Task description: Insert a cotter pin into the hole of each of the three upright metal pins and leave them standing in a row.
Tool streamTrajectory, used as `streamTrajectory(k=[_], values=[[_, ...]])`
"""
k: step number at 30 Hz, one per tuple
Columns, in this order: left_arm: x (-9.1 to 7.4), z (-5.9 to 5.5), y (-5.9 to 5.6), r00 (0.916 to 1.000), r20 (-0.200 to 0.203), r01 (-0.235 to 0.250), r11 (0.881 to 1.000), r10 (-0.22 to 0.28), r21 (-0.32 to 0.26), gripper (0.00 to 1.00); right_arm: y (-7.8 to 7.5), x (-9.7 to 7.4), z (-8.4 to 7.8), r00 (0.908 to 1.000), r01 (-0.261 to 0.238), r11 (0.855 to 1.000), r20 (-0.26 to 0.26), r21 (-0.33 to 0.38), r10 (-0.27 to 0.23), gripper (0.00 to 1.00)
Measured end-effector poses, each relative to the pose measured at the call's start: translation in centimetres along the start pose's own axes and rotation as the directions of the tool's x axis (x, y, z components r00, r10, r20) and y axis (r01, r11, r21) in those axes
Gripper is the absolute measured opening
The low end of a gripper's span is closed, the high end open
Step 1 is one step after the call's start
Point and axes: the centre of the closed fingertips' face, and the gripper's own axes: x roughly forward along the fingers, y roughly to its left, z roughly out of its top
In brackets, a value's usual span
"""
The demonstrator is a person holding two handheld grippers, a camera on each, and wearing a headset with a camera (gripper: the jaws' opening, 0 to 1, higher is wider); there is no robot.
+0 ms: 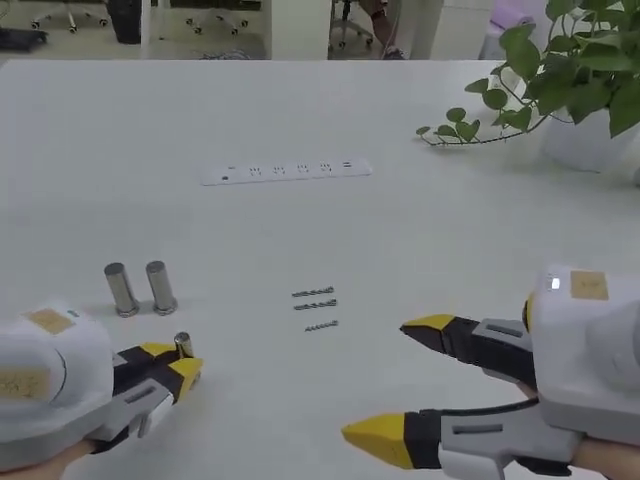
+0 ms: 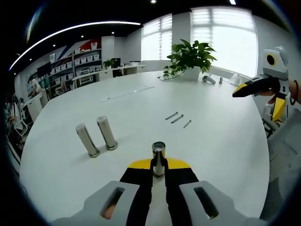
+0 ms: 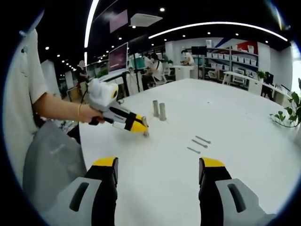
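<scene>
Two metal pins (image 1: pixel 141 288) stand upright side by side on the white table (image 1: pixel 420 240), at the left; they show too as the two upright pins (image 2: pixel 97 136) and the two pins (image 3: pixel 159 109). A third metal pin (image 1: pixel 183 345) is held upright between the yellow tips of my left gripper (image 1: pixel 180 362), which is shut on that held pin (image 2: pixel 158 158). Three cotter pins (image 1: pixel 315 306) lie in a short column at mid-table, also seen as the cotter pins (image 2: pixel 178 118) and the thin cotter pins (image 3: pixel 198 144). My right gripper (image 1: pixel 410 385) hovers open, right of them, nothing between its jaws.
A white power strip (image 1: pixel 286 171) lies across the table's far middle. A potted plant (image 1: pixel 575 95) stands at the far right corner. Office chairs and desks sit beyond the table. A person's arm holds the left gripper (image 3: pixel 115 113).
</scene>
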Motion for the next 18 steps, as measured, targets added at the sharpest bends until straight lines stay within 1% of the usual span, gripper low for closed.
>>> streamTrajectory(k=[7, 14, 15, 18], values=[[-0.09, -0.29, -0.49, 0.9998, 0.001, -0.018, 1.0, 0.018, -0.002, 0.07, 0.13, -0.02, -0.26, 1.0, -0.002, 1.0, -0.004, 0.002, 0.002, 0.71], [0.18, -0.72, -0.73, 0.9999, -0.011, -0.007, 1.0, 0.007, 0.007, 0.07, 0.23, 0.0, -0.3, 1.0, -0.006, 1.0, -0.005, 0.001, 0.006, 0.7], [0.26, -0.62, -0.74, 1.0, -0.004, -0.007, 1.0, 0.007, 0.009, 0.07, 0.23, -0.01, -0.31, 1.0, -0.006, 1.0, -0.005, 0.002, 0.006, 0.7], [0.27, -0.64, -0.78, 1.0, -0.006, -0.007, 1.0, 0.007, 0.007, 0.07, 0.17, -0.02, -0.33, 1.0, -0.003, 1.0, -0.004, 0.005, 0.003, 0.69]])
